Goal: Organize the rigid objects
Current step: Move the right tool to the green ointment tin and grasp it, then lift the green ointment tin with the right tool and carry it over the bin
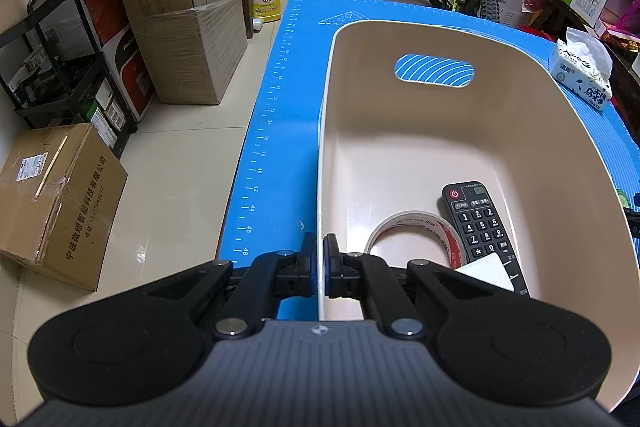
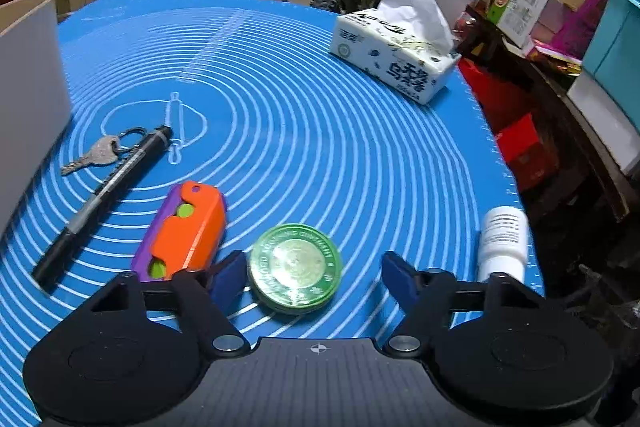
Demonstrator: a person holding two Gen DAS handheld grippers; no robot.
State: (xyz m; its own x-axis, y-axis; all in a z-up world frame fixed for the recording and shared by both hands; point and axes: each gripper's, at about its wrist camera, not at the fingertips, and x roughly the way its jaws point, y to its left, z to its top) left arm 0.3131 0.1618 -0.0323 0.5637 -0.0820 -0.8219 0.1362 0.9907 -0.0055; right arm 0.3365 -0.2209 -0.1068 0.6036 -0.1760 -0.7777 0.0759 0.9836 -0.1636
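**Tin between the right tongs, bin pinched by the left**

Tin, round and green (image 2: 295, 269), lies flat on the blue mat (image 2: 320, 131) covering the surface, between the spread fingers of the right tongs (image 2: 314, 277); the left pad is at its edge, the right pad stands clear, so nothing is gripped. Just left of it lies an orange and purple toy (image 2: 184, 231), then a black marker (image 2: 108, 195) touching a key on a ring (image 2: 94, 155). A white bottle (image 2: 503, 241) lies to the right, a tissue pack (image 2: 394, 59) farther back. The left tongs (image 1: 320, 263) are pinched shut on the near wall of the beige bin (image 1: 440, 131), which holds a remote (image 1: 482, 227) and a roll of tape (image 1: 416, 231).
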